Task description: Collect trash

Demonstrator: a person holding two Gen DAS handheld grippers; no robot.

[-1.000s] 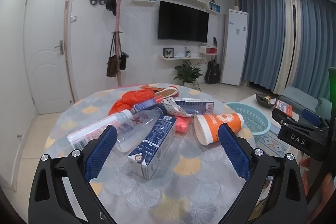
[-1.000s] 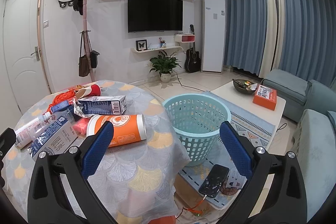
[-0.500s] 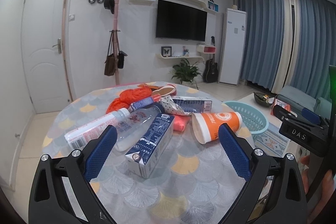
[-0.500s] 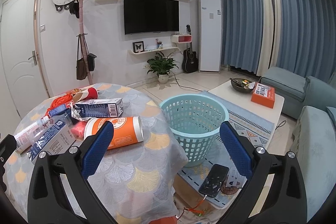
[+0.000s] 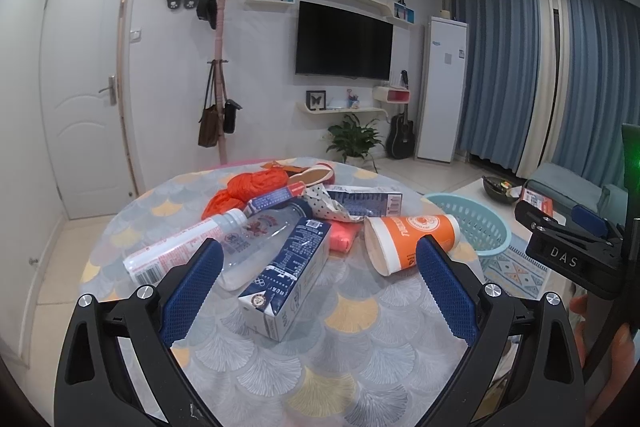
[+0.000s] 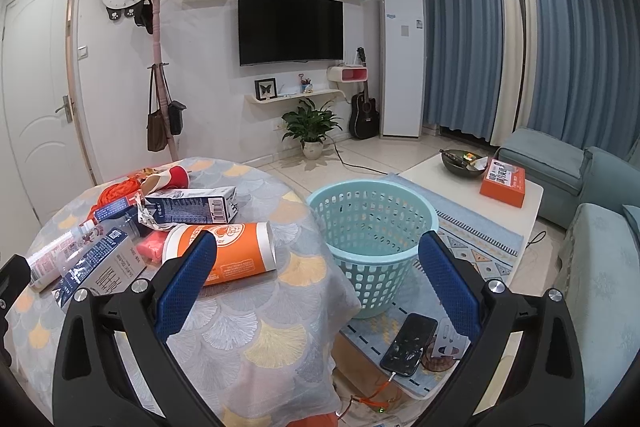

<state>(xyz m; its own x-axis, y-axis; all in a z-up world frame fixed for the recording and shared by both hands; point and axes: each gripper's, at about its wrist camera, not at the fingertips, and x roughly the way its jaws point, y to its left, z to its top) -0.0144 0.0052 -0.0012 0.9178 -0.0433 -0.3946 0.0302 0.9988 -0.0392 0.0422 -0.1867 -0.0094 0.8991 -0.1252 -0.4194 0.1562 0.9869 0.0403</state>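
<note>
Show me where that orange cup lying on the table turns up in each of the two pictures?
Left wrist view: the orange cup lies right of centre, just above the right finger of the left tongs.
Right wrist view: the cup lies left of centre, partly behind the left finger of the right tongs.
Shared landmark: the teal basket, just right of the cup in both.

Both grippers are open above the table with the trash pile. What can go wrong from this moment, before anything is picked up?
1. The orange cup lies on its side near the table edge; a nudge from the open right gripper may roll it off, beside the basket.
2. The trash overlaps: the blue carton lies against the clear bottle, so the open left gripper may drag neighbours.
3. A phone lies on the floor near the basket; a missed drop could hit it.
</note>
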